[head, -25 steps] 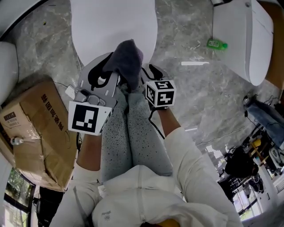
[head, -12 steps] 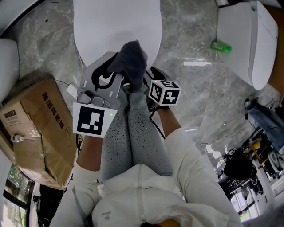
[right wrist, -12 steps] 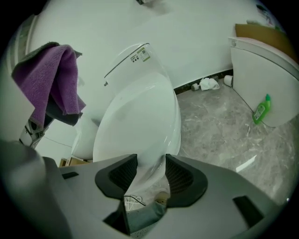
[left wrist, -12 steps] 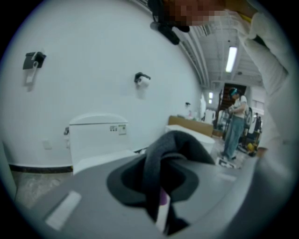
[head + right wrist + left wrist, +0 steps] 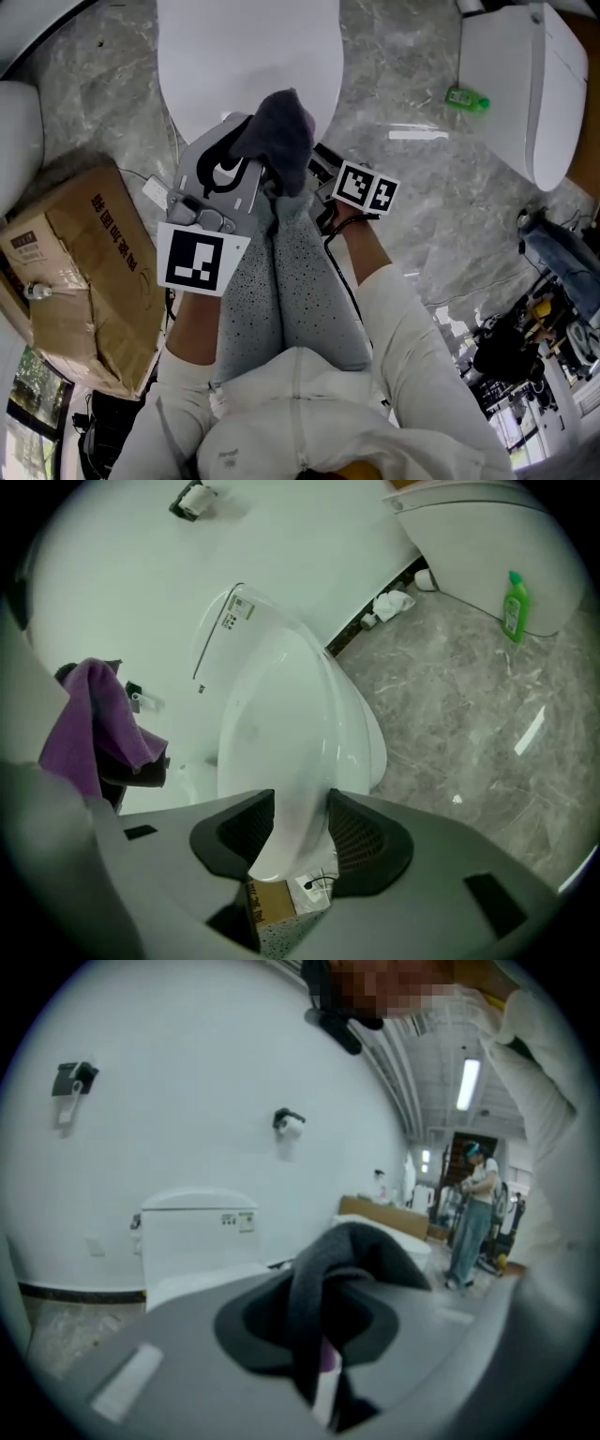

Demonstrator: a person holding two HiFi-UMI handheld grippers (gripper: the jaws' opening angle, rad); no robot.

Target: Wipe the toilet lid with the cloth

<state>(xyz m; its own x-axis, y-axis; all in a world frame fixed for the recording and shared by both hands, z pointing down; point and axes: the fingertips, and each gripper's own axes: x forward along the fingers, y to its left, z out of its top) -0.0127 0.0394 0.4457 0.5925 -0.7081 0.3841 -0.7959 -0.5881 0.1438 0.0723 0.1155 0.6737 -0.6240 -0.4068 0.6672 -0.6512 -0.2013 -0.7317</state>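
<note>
The white toilet lid (image 5: 248,56) lies shut at the top of the head view, just beyond both grippers. My left gripper (image 5: 246,141) is shut on a dark grey and purple cloth (image 5: 281,131), which bunches up over its jaws a little above the lid's near end. In the left gripper view the cloth (image 5: 328,1269) hangs folded between the pads of the left gripper (image 5: 319,1335). My right gripper (image 5: 323,173) sits just right of the cloth. Its jaws are opening with nothing between them, and beyond the right gripper (image 5: 300,832) the lid (image 5: 300,724) shows through the gap.
A cardboard box (image 5: 84,272) stands on the marble floor at the left. A second white toilet (image 5: 525,84) is at the right, with a green bottle (image 5: 462,97) beside it. The person's legs (image 5: 281,281) fill the middle. A person (image 5: 473,1213) stands far off.
The right gripper has rolled, its marker cube tipping and shifting right, away from the cloth. The left gripper with the cloth has stayed in place.
</note>
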